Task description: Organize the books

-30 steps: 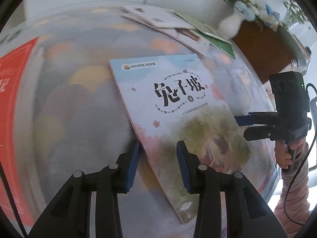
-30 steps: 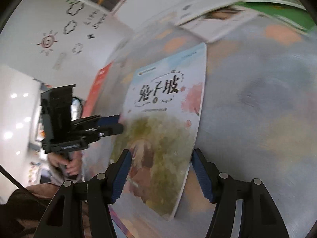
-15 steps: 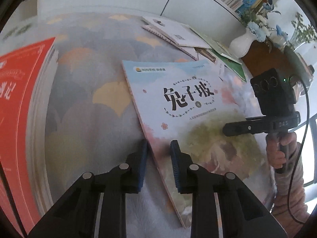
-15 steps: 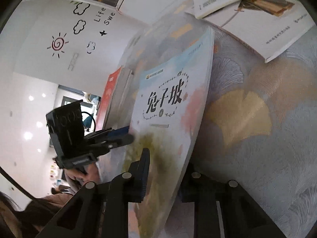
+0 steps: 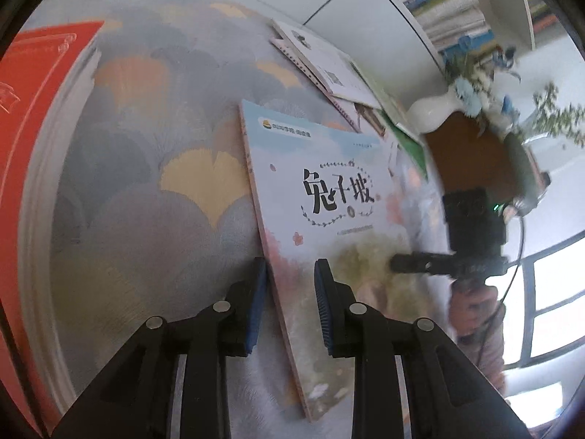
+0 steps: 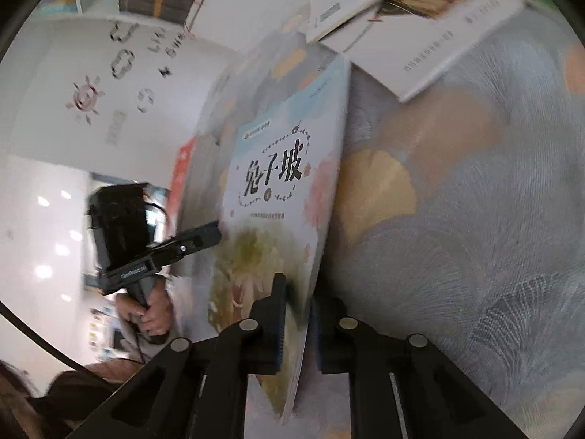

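Both grippers are clamped on the same pastel-covered book [image 5: 331,197], one at each long edge. Left gripper [image 5: 290,305] has the spine edge between its blue pads [image 5: 256,303]; the book passes between the fingers, with the left pad against the spine side and the right finger over the cover. Right gripper [image 6: 298,323] pinches the opposite, open edge of the cover, jaws nearly together with only the thin edge between them.

Compared with a second ago: then the book lay flat on the ginkgo-leaf tablecloth [image 5: 153,168], with both pairs of jaws standing wide around its edges. Left jaws closed early in that second. Right jaws have just been closing, with the book edge between them. Now the right-hand edge is raised off the cloth, so the cover stands steeply tilted in the right wrist view; how far the spine edge has lifted cannot be told.

Red book [image 5: 33,117] lies at the left edge of the table, well apart. Loose pile of thin booklets [image 5: 329,69] lies beyond the far end of the held book. White vase [image 5: 435,111] with flowers stands past them, blurred.
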Demonstrator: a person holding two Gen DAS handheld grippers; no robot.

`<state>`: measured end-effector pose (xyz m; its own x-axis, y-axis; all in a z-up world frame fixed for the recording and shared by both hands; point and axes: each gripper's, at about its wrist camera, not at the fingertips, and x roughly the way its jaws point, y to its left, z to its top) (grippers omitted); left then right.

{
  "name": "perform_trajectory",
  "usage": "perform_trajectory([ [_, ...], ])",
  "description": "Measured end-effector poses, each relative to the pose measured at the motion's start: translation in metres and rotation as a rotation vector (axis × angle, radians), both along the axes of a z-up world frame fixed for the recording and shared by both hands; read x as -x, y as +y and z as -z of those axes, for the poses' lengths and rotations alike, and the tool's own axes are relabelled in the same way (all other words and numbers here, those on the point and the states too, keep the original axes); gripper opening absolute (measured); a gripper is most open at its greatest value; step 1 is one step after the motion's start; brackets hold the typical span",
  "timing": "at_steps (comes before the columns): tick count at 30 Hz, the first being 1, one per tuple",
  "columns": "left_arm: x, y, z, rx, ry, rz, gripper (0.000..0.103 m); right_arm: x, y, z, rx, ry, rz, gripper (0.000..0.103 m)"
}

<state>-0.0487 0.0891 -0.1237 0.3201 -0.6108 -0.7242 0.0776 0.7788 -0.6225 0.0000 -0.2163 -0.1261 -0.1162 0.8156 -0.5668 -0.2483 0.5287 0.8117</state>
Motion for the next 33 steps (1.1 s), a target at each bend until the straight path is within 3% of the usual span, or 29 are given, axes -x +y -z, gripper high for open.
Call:
perform_trajectory([
  [7, -0.004, -0.007, -0.001, 0.002, 0.003, -0.037, 0.022, 0.008, 0.003, -0.005, -0.003, -0.051, 0.009, 0.004],
  [11, 0.002, -0.03, -0.018, -0.187, -0.055, -0.011, 0.023, 0.02, 0.006, -0.013, 0.052, -0.098, 0.05, 0.007],
  [12, 0.003, -0.031, -0.021, -0.202, -0.064, -0.007, 0.023, 0.024, 0.008, -0.02, 0.078, -0.113, 0.061, 0.007],
  [19, 0.013, -0.028, -0.034, -0.221, -0.093, -0.002, 0.023, 0.047, 0.025, -0.054, 0.152, -0.218, 0.026, 0.008],
  [26, 0.021, -0.022, -0.05, -0.232, -0.13, -0.002, 0.023, 0.05, 0.031, -0.057, 0.138, -0.216, 0.028, 0.008],
  [33, 0.032, -0.004, -0.08, -0.257, -0.184, -0.034, 0.023, 0.056, 0.049, -0.081, 0.118, -0.245, 0.011, 0.009],
])
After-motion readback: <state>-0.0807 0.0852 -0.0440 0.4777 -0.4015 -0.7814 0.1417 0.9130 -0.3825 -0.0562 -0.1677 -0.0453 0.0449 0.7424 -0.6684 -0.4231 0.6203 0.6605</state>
